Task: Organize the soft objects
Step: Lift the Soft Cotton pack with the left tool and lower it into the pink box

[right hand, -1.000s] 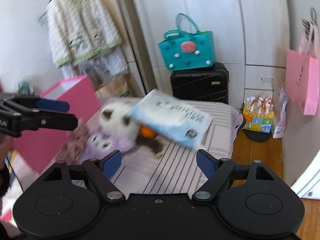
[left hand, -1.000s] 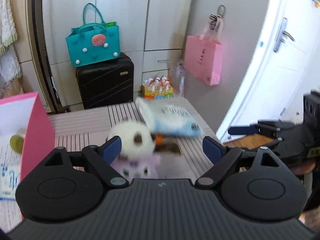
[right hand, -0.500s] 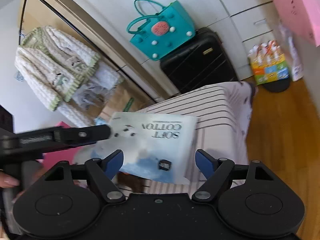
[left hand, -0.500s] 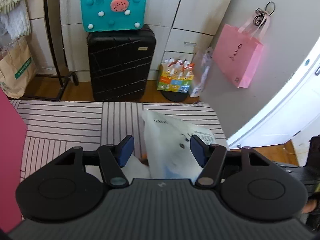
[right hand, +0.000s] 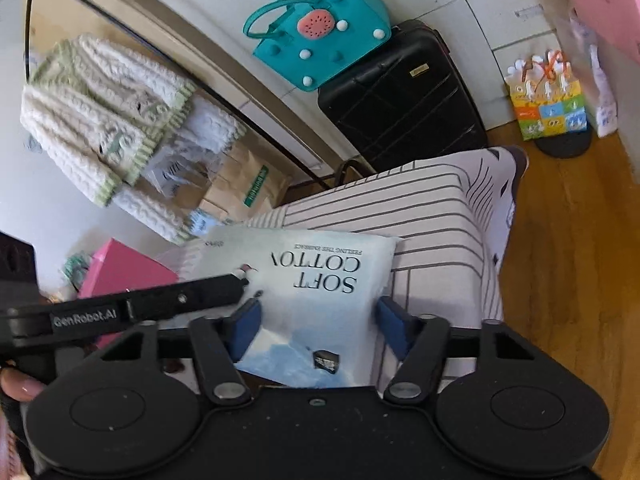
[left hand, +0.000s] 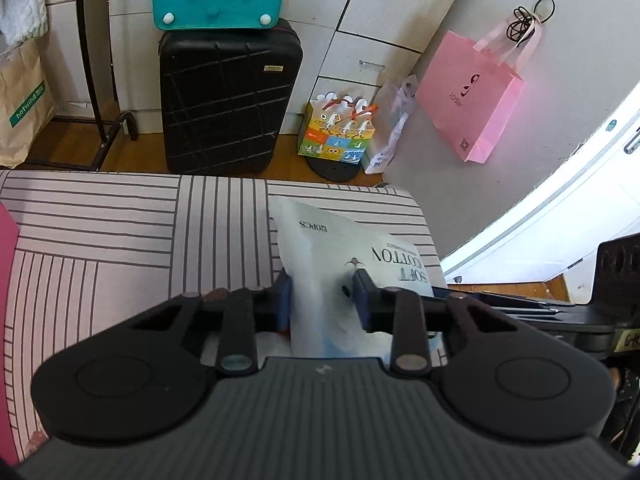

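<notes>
So the striped pink-and-grey bedspread (left hand: 120, 240) has one white-and-blue "Soft Cotton" plastic pack (right hand: 320, 280) lying near its corner, and two tongs are on it. The left gripper (left hand: 322, 294) has just been closing and now pinches the pack's edge. The right gripper (right hand: 320, 320) has been closing too: pack sits between its jaws, but I can't tell if the pads press yet. From there the pack's long side runs crosswise between the jaws, both hands about equally close.

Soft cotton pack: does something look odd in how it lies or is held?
The soft cotton pack is pinched between the left gripper pads, which have just been closing, and bulges there. Otherwise nothing stands out.
</notes>
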`<state>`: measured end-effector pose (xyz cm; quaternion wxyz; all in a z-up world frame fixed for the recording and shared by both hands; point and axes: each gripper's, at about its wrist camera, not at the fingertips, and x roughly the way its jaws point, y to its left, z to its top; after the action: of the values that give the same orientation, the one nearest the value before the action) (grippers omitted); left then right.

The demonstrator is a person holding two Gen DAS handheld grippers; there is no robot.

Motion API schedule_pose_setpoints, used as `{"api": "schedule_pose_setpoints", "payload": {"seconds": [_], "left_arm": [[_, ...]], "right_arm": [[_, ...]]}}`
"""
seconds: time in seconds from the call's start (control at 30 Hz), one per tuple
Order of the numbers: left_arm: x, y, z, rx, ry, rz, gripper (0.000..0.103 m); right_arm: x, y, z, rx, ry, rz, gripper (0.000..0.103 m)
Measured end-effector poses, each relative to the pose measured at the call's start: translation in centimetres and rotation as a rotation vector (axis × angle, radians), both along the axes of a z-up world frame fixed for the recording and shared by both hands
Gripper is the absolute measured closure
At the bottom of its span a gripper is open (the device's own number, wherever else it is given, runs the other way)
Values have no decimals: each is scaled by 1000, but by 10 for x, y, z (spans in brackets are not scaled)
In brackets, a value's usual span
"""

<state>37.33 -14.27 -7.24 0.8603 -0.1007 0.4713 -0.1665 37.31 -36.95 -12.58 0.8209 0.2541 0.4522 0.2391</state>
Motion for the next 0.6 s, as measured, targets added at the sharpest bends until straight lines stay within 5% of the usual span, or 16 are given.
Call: {"api": "schedule_pose_setpoints", "payload": {"seconds": [0.23,0.6], "left_arm": [[-13,-11,7,3,-29,-39,80],[-66,-12,44,25,-135,-121,83]], "right_arm": [[-3,-2,8,-44,-8,10,68],[-45,6,47,-92,-85,29,69]]}}
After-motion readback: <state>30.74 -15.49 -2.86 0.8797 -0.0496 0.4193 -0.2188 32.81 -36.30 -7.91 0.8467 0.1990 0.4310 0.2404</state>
